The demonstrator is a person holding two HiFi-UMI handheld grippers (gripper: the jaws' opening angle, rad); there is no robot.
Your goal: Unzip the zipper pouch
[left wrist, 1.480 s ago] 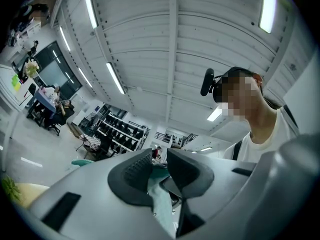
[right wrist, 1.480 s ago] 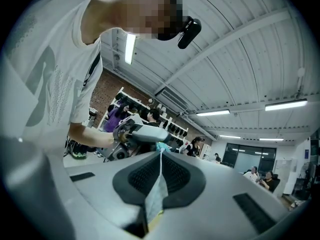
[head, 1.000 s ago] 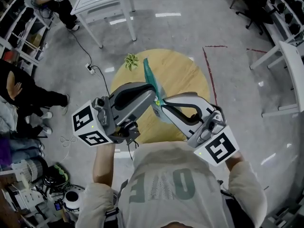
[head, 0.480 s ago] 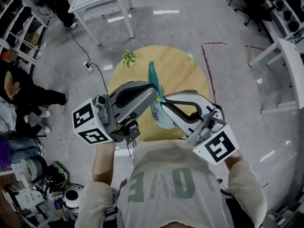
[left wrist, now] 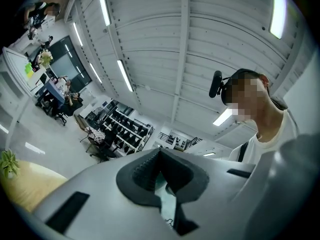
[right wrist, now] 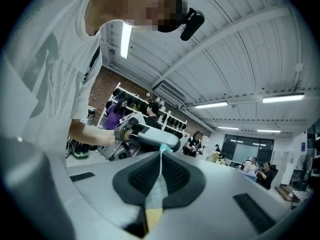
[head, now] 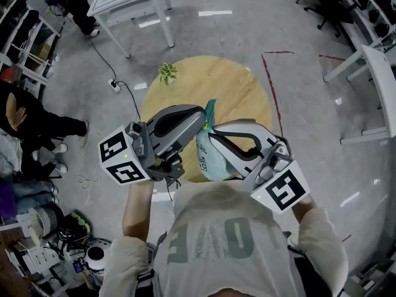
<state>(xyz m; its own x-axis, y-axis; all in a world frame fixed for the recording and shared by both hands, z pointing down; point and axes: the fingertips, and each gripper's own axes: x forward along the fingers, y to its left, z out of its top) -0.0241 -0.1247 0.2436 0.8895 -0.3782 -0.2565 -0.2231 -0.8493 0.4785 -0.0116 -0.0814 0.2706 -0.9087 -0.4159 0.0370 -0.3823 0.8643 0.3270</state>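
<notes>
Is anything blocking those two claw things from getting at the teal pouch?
Nothing visible does. The left gripper and the right gripper are both shut on the pouch, holding it in the air over the round wooden table.

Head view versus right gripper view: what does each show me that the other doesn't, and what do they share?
Only the head view: the round wooden table below, the small green plant on it, and the whole teal fabric zipper pouch held between both grippers. Only the right gripper view: the right gripper with its dark ribbed pads shut on a thin edge of the pouch, and the strip-lit ceiling. Both: the left gripper gripping the pouch's top from the opposite side.
</notes>
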